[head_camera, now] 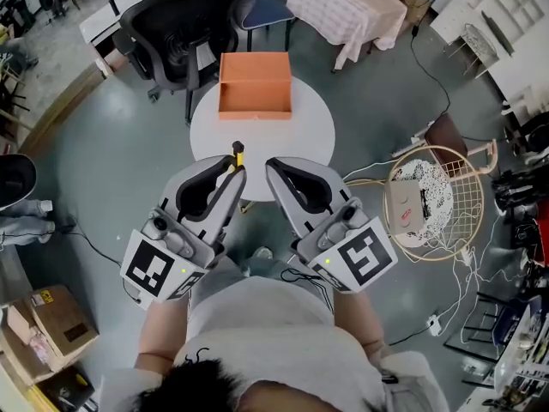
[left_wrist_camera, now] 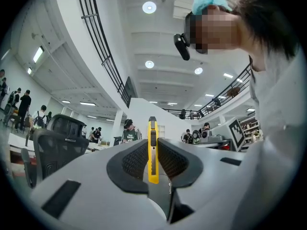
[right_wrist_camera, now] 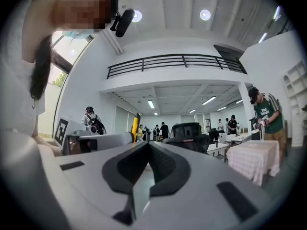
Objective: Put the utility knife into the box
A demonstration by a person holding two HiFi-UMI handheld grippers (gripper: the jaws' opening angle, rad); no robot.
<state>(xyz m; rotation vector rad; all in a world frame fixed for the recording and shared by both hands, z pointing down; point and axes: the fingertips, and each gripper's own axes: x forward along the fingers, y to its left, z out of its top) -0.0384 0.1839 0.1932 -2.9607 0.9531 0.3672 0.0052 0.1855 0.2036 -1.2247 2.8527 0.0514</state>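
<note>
An open orange box (head_camera: 255, 86) stands at the far edge of the round white table (head_camera: 304, 131). My left gripper (head_camera: 236, 172) is held low over the table's near edge, shut on a yellow utility knife (head_camera: 238, 153) whose end sticks out past the fingertips. In the left gripper view the utility knife (left_wrist_camera: 152, 152) stands upright, clamped between the dark pads (left_wrist_camera: 134, 161) of the left gripper (left_wrist_camera: 153, 145). My right gripper (head_camera: 273, 166) is beside it, shut with nothing in it. In the right gripper view the right gripper (right_wrist_camera: 147, 145) has its jaws together, and the knife (right_wrist_camera: 136, 123) shows to the left.
A black office chair (head_camera: 171, 24) stands behind the table. A cloth-covered table (head_camera: 343, 7) is at the back right. A wire basket (head_camera: 437, 200) and cables lie on the floor to the right. A cardboard box (head_camera: 43, 324) sits at the lower left.
</note>
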